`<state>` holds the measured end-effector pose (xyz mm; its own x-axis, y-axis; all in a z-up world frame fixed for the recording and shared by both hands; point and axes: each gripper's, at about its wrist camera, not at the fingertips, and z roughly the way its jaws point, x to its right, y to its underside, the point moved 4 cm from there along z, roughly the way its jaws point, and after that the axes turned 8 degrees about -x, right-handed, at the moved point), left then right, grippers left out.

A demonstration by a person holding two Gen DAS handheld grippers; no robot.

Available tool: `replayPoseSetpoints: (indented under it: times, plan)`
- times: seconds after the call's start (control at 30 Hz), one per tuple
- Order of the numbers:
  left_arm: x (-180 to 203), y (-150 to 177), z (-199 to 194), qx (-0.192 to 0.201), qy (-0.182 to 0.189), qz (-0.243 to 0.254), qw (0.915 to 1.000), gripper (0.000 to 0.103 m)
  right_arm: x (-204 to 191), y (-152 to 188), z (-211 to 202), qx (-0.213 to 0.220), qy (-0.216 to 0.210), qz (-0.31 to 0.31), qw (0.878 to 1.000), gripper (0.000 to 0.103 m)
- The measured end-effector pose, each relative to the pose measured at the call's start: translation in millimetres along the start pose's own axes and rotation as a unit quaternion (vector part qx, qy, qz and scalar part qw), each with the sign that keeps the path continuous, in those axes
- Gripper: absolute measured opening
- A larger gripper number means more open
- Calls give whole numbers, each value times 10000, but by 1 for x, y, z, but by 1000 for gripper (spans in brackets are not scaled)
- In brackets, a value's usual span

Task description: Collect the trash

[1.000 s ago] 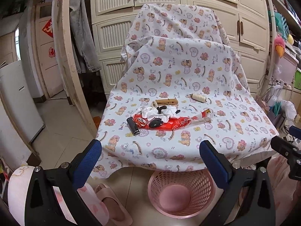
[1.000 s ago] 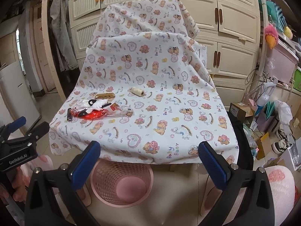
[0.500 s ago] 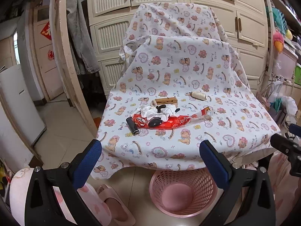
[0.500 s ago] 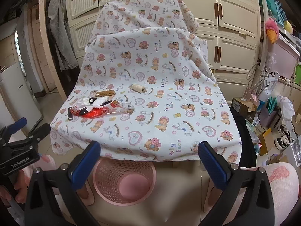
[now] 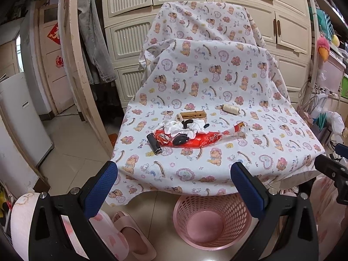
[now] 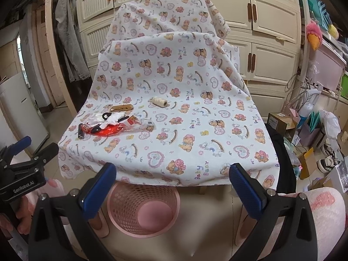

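A: Where is the trash relative to the 2 grippers?

B: It is all in 1 heap on the bear-print cloth (image 5: 217, 82), left of the cloth's middle. The red wrapper (image 5: 195, 140) lies with its long axis running left to right across the view, with a crumpled white tissue (image 5: 180, 128) on top and a black tube (image 5: 154, 144) just beside its left end. The pink basket (image 5: 212, 219) stands on the floor below the cloth's near edge.

A: Which gripper is nearer?

B: I judge the left gripper (image 5: 174, 187): the heap sits almost straight ahead of it, above the gap between its fingers. From the right gripper (image 6: 173, 187) the same wrapper (image 6: 113, 130) lies well off to the left.

A: Are they holding anything?

B: No. Both sets of jaws stand wide apart with nothing between them, well short of the heap.
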<state>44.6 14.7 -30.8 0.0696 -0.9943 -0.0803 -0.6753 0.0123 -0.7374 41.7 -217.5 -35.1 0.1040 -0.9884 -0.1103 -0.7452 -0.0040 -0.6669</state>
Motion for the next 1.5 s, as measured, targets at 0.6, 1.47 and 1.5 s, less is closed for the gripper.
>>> replayPoseSetpoints:
  times: [0.6,1.47,1.5]
  plan:
    - [2,1,-2,41,-69,68,9999,102,-3,1,3,-58,107,-92,9999,103]
    - [0,1,2,-86,-44,0,10000,102,-4,4,8,-147,132,-75,9998,103]
    - [0,2,2,-82,-52,15,10000,102,-4,4,8,-146,132,-75,9998,103]
